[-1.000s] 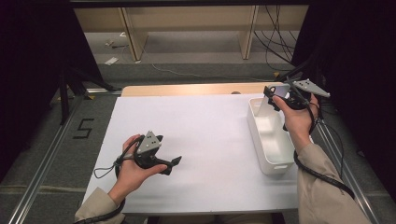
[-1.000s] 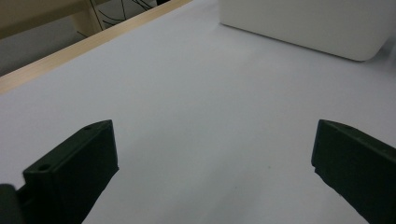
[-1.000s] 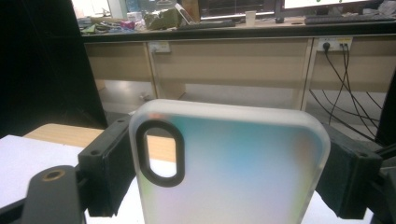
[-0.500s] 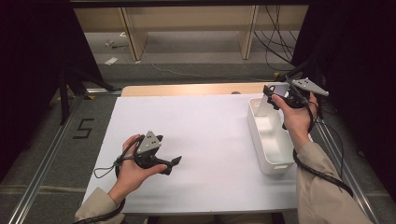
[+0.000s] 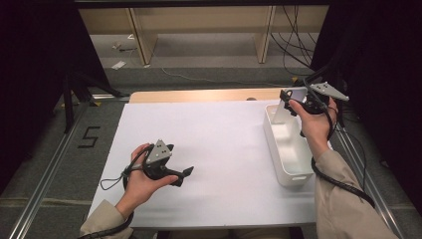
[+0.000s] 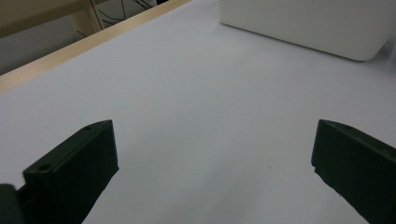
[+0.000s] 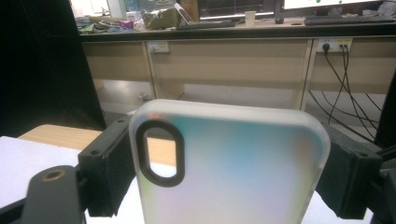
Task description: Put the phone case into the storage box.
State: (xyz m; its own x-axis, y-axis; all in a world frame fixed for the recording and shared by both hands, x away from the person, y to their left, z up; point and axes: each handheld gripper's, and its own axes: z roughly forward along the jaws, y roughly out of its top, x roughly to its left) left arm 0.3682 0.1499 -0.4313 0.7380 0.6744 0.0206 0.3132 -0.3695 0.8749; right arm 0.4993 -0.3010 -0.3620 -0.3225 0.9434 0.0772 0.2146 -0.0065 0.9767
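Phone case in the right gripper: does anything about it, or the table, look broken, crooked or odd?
Nothing stands out. The phone case looks intact, clamped upright in the right gripper above the white bin.

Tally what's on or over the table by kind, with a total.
Grippers: 2, left gripper open, right gripper shut on the phone case
Phone cases: 1, phone case, frosted
Bins: 1, white bin
Total: 4

Black numeral "5" (image 5: pixel 89 137) marked on grey floor, left of table
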